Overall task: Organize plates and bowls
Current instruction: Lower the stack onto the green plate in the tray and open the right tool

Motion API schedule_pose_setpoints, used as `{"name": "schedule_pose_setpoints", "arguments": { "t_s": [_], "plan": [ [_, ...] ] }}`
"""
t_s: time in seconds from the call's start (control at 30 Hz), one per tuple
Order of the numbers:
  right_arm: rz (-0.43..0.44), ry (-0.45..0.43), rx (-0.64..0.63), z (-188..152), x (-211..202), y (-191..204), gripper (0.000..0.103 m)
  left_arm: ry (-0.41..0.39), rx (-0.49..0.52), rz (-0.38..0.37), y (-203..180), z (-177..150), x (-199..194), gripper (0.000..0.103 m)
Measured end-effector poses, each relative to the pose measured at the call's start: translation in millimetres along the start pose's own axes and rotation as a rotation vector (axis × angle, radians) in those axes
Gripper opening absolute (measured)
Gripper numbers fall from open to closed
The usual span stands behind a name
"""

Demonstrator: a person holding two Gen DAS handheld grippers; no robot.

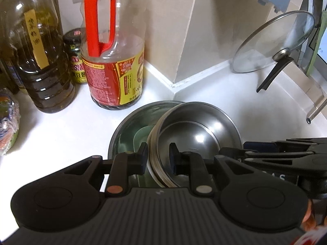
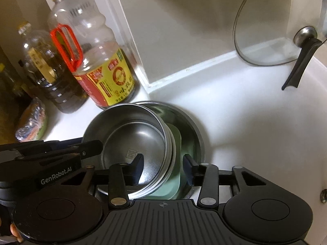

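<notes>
Bowls: small steel bowl (image 1: 196, 134) sits tilted inside a larger steel bowl (image 1: 124, 134) on the white desk (image 1: 61, 126), near the wall corner.
Inner item: pale green piece (image 2: 173, 183) lies in the larger bowl, under the small bowl's raised side; what it is I cannot tell.
Left gripper (image 1: 158, 160): jaws narrow, pinching the small bowl's rim, one finger outside the wall and one inside.
Right gripper (image 2: 162, 169): jaws spread on either side of the small bowl's opposite rim, one finger inside the bowl and the other out over the green piece; the outer pad stands clear of the wall, so the rim is between them but not pinched.
Bottles: clear bottle with a red handle (image 1: 114, 61) stands just behind the bowls; a darker oil bottle (image 1: 38, 57) and a small jar (image 1: 74, 55) stand to its left.
Lid: glass pot lid (image 1: 273, 40) leans upright against the wall, well apart from the bowls.
Package: wrapped bundle (image 1: 8, 122) lies at the desk's left edge.
</notes>
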State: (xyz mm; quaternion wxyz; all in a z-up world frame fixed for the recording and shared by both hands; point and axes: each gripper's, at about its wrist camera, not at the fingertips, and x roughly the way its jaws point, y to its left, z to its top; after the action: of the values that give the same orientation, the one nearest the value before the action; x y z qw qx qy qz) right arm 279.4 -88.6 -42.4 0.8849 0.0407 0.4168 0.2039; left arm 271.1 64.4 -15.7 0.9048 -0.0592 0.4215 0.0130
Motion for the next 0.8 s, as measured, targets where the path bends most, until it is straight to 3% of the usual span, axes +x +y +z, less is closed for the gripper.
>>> {"name": "schedule_pose_setpoints", "arguments": {
  "t_s": [0.27, 0.8],
  "plan": [
    [0.065, -0.066, 0.022, -25, -25, -15, 0.056, -0.049, 0.001, 0.014, -8, -17, -30, 0.019],
    [0.120, -0.188, -0.030, -95, -80, -27, 0.058, -0.102, -0.015, 0.068, -30, -79, -91, 0.019]
  ]
}}
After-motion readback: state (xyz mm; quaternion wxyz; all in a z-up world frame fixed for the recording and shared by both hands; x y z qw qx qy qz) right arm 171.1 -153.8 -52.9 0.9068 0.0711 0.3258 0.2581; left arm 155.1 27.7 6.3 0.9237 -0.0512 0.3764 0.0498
